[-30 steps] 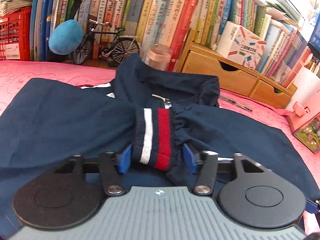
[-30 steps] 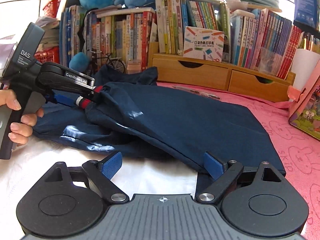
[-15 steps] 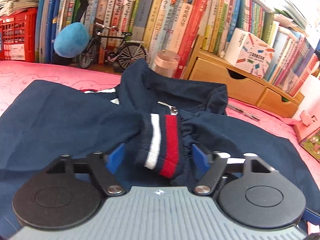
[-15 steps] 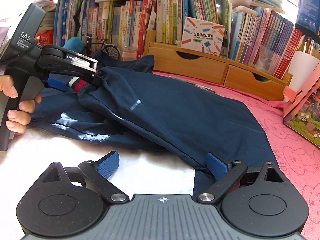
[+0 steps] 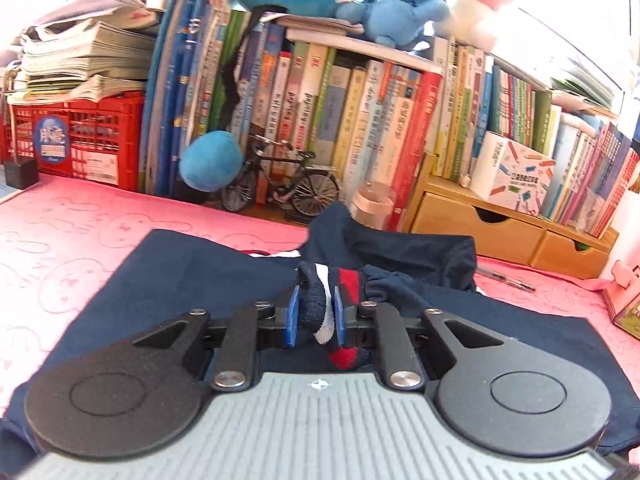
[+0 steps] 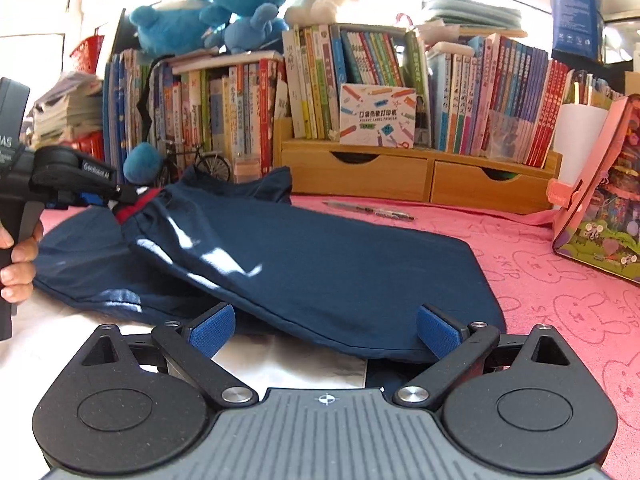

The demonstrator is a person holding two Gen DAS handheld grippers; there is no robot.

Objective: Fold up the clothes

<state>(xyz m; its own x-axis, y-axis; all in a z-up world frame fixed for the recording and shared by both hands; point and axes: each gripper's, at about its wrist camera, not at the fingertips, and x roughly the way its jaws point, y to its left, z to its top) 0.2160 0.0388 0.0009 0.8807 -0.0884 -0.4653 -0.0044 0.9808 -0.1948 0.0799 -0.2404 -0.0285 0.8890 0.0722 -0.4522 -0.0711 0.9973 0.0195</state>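
A navy blue jacket (image 6: 320,268) lies spread on the pink bunny-print cloth (image 6: 560,280). Its sleeve cuff (image 5: 324,312), striped white and red, is pinched between the blue pads of my left gripper (image 5: 314,316), which is shut on it. In the right wrist view the left gripper (image 6: 120,196) holds that cuff over the jacket's left part, a hand (image 6: 16,264) on its handle. My right gripper (image 6: 324,328) stands open at the jacket's near hem, nothing between its fingers.
Books (image 5: 320,100) fill the back, with plush toys (image 6: 208,4) on top. A model bicycle (image 5: 288,192), a blue ball (image 5: 212,160), wooden drawers (image 6: 416,176) and a pen (image 6: 372,210) line the far side. A pink bag (image 6: 600,200) stands right.
My left gripper opened around the cuff half a second ago and has now closed on it again, lifted higher. The right gripper stayed open and drew slightly back.
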